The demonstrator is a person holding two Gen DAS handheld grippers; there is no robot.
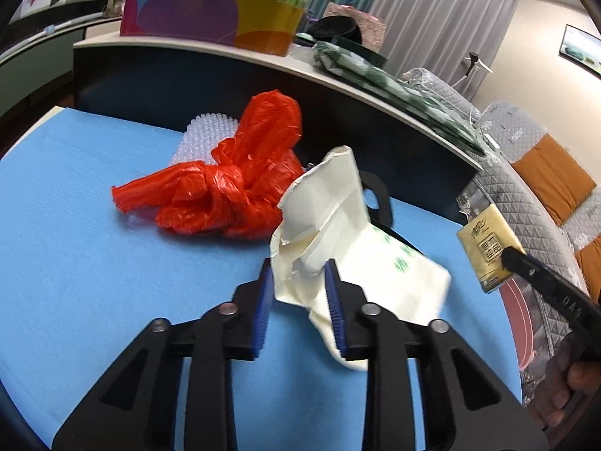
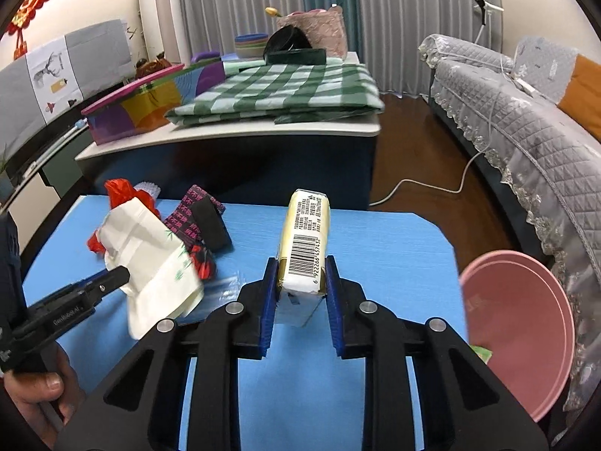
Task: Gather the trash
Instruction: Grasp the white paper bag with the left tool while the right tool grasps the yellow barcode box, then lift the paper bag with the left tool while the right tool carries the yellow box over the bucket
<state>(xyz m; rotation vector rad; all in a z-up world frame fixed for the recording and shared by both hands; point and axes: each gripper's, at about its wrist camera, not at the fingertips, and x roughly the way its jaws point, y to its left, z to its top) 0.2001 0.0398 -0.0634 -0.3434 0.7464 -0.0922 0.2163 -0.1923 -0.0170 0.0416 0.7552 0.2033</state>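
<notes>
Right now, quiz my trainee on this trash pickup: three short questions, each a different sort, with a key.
1. True or false: the right gripper holds the tissue pack.
2. What does the left gripper hold? A) red bag B) white bag C) pink bin
3. Fill in: the red bag lies on the ____ table.

Key: 1 true; 2 B, the white bag; 3 blue.

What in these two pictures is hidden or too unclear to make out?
- Clear bumpy item: left wrist view, mostly hidden behind the red plastic bag.
- Black and pink patterned thing: right wrist view, partly covered by the cream paper bag; its text is too small.
- Pink bin: its inside cannot be seen; cut off by the fisheye edge.
</notes>
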